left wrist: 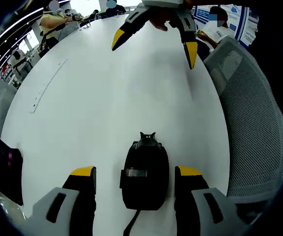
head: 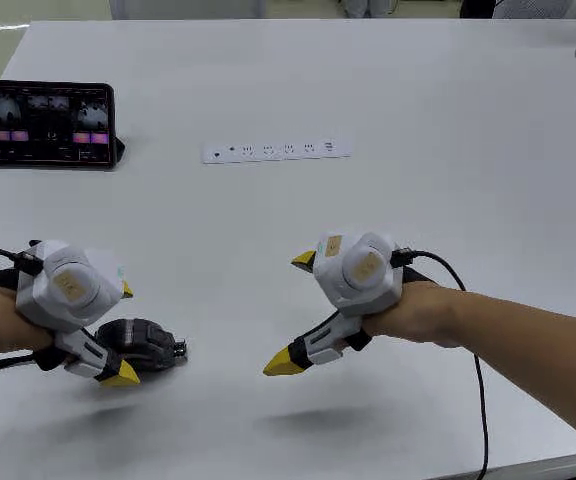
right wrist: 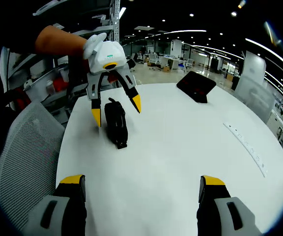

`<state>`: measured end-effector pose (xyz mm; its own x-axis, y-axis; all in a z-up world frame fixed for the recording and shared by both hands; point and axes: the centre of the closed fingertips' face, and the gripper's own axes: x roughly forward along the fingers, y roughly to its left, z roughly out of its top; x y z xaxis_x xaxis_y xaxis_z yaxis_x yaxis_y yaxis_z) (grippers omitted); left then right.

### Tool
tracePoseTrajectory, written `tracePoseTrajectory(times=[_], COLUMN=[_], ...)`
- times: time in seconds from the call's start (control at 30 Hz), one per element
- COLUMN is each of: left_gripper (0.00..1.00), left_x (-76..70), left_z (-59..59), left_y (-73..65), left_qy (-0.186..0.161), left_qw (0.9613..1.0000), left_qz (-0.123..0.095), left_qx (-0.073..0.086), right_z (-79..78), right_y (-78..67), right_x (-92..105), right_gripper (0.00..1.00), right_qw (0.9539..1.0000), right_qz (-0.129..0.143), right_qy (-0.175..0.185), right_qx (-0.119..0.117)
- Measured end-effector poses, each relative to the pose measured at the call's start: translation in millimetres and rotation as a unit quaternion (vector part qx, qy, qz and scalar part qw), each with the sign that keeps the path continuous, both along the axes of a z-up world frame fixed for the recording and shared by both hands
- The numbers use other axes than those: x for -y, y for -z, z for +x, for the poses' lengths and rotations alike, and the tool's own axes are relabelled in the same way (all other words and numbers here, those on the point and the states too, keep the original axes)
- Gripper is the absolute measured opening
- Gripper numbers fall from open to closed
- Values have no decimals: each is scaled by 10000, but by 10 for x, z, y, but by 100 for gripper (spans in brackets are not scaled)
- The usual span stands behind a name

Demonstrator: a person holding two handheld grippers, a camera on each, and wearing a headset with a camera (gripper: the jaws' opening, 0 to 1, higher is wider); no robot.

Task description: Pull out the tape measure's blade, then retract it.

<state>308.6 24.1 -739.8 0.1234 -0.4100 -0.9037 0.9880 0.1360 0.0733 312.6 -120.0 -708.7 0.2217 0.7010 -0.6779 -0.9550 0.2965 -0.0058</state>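
Observation:
A black tape measure (head: 146,345) lies on the white table (head: 388,120) at the near left, its blade tip pointing right. My left gripper (head: 125,333) is open and straddles it, one yellow-tipped finger on each side. In the left gripper view the tape measure (left wrist: 145,172) sits between the fingers (left wrist: 82,172) with small gaps on both sides. My right gripper (head: 293,311) hovers open a short way to the right, holding nothing. In the right gripper view the right gripper (right wrist: 141,182) faces the tape measure (right wrist: 116,123) and the left gripper (right wrist: 114,105) across bare table.
A dark tablet (head: 50,123) stands at the far left and a white power strip (head: 276,151) lies at the middle back. A grey mesh chair (left wrist: 249,123) sits just off the table's near edge. Cables trail from both grippers.

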Motion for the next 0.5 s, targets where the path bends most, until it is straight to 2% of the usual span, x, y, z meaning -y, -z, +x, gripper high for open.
tracePoseTrajectory(times=[0.13,0.2,0.27,0.3,0.33,0.43,0.5], left_gripper=[51,44,33,33,33,33,33], left_x=[36,44,47,58,39,31,33], left_z=[-24,-45,-133,-112,-81,-57,-46], left_y=[30,39,60,61,78,84,85], left_qy=[151,200,277,416,313,336,401], left_qw=[9999,9997,9991,9989,9993,9993,9990], left_qz=[39,81,119,114,158,154,181], left_qx=[-34,-114,-311,-199,-142,-115,-34], right_z=[9,12,8,4,2,-12,-20], right_y=[-5,3,5,10,16,43,72], right_x=[-78,-114,-161,-174,-198,-256,-297], right_gripper=[92,92,88,87,86,80,77], right_qw=[9999,9999,9997,9996,9995,9992,9989], right_qz=[14,-3,21,10,8,15,17], right_qy=[-112,-155,-249,-278,-319,-393,-469], right_qx=[-6,6,26,27,31,-11,-6])
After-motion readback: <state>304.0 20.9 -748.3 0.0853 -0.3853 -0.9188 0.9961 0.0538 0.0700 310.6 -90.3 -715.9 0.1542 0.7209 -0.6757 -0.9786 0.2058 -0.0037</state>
